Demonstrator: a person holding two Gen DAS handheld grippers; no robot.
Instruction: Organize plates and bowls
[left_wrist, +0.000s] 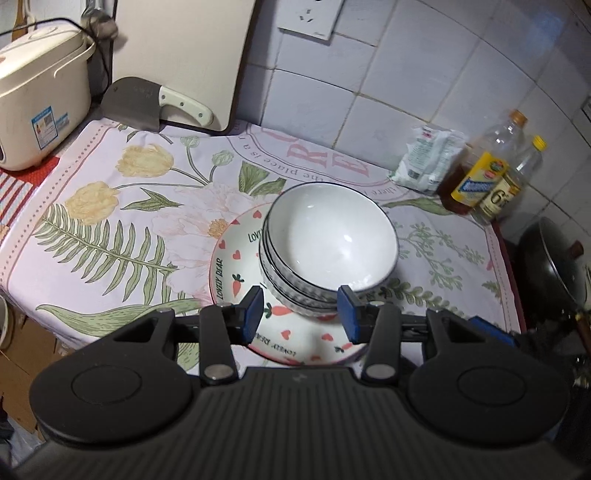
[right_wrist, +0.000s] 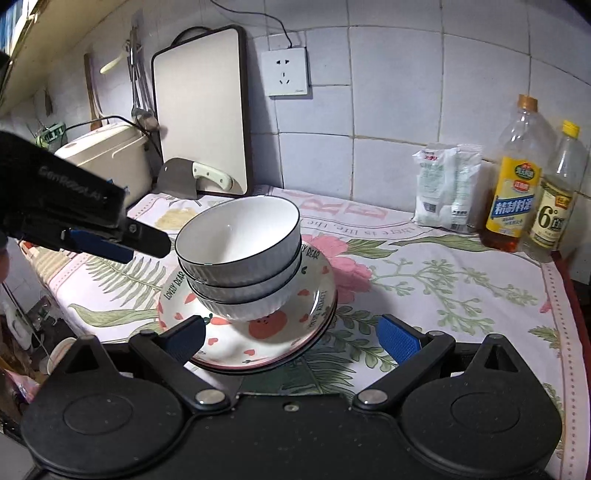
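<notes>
— Looking at the worktop (right_wrist: 461, 295), what sits in the middle of the flowered cloth (left_wrist: 110, 229)?

— Three white bowls (right_wrist: 240, 254), nested one inside another, each with a thin dark rim. They stand on a stack of plates (right_wrist: 258, 332) printed with hearts, carrots and the words "LOVELY BEAR". The bowls sit toward the back left part of the top plate, not at its centre.

— And the left hand-held gripper (left_wrist: 301, 314)?

— Its jaws stand partly apart with nothing between the blue pads (left_wrist: 255, 314). In its own view the pads frame the near side of the bowl stack, but they hang above it and touch neither bowl nor plate. From the right wrist view it shows as a dark arm to the left of the bowls, clear of them.

— The right hand-held gripper (right_wrist: 291, 339)?

— Spread wide, also empty. Its pads sit either side of the plates' near edge in the view, with no contact that I can see.

— What stands around the dishes?

— Against the tiled wall (right_wrist: 406, 92) leans a white cutting board (right_wrist: 203, 110), with a cleaver (right_wrist: 195, 179) propped at its foot. A cream rice cooker (left_wrist: 40, 99) is at the left. On the right stand a white packet (right_wrist: 447, 184) and two bottles (right_wrist: 532, 184) just beside each other. A dark wok (left_wrist: 554, 266) shows beyond the right edge of the cloth. A wall socket (right_wrist: 286, 70) is above the worktop.
</notes>
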